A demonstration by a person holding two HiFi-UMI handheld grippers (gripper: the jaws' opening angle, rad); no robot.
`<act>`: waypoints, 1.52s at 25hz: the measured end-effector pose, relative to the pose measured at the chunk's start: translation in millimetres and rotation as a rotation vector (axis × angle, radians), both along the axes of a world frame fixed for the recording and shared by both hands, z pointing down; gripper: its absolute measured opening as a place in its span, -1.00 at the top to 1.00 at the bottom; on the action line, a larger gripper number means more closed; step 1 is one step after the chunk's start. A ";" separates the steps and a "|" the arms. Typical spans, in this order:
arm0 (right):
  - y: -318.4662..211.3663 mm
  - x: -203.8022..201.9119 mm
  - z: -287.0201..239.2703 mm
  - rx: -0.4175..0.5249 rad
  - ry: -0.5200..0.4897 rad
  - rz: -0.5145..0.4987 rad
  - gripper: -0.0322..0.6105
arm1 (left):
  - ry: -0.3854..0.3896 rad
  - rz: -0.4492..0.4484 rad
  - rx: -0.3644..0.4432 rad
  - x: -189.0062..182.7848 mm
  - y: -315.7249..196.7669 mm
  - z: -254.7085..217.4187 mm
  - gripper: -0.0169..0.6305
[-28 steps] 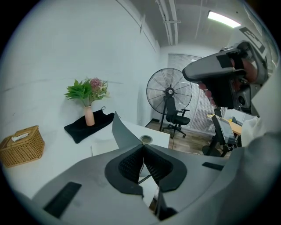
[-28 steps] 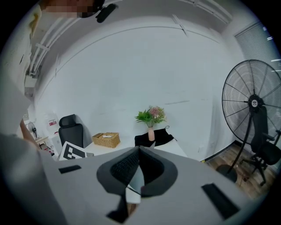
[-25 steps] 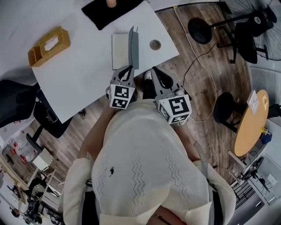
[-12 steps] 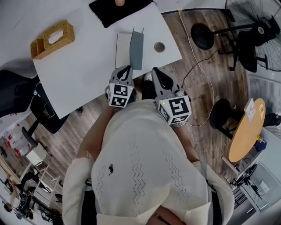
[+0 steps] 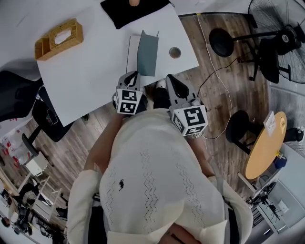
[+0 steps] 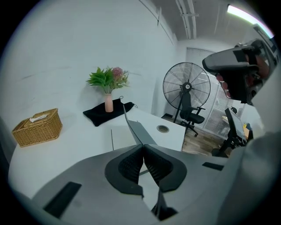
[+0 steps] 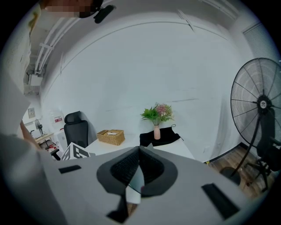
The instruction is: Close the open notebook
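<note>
The open notebook [image 5: 133, 52] lies near the front right of the white table [image 5: 90, 76]. Its white page is flat and its grey cover [image 5: 148, 47] stands raised and leaning. In the left gripper view the cover [image 6: 137, 131] rises just beyond the jaws, beside the white page [image 6: 119, 138]. My left gripper [image 5: 135, 74] is shut and empty, its tip at the notebook's near edge. Whether it touches the notebook I cannot tell. My right gripper [image 5: 167, 77] is also shut and empty, off the table's front edge, right of the notebook. The closed jaws show in both gripper views [image 6: 143, 147] [image 7: 138, 150].
A wicker basket [image 5: 59, 38] sits at the table's far left. A black cloth [image 5: 136, 10] with a pink vase of flowers [image 6: 108, 102] lies at the back. A round cable hole [image 5: 175, 52] is right of the notebook. Office chairs [image 5: 19, 102], a standing fan [image 5: 281, 38] and a round wooden table [image 5: 267, 143] surround the desk.
The left gripper has shifted a little left and lower by the notebook's near edge. The grey cover now shows more of its face. The right gripper has stayed put.
</note>
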State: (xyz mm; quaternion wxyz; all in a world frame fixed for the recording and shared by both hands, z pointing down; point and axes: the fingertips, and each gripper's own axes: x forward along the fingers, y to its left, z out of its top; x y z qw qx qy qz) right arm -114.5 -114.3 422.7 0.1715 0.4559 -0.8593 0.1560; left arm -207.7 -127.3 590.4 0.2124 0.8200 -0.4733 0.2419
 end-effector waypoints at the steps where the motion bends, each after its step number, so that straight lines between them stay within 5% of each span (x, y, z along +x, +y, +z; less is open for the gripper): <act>1: -0.1 0.8 0.3 -0.001 0.000 0.001 0.90 | -0.006 -0.006 -0.012 -1.5 0.8 2.6 0.90; 38: 7.9 16.9 6.9 -0.020 0.017 0.034 0.90 | -0.187 -0.099 -0.132 -42.6 -3.2 64.9 0.89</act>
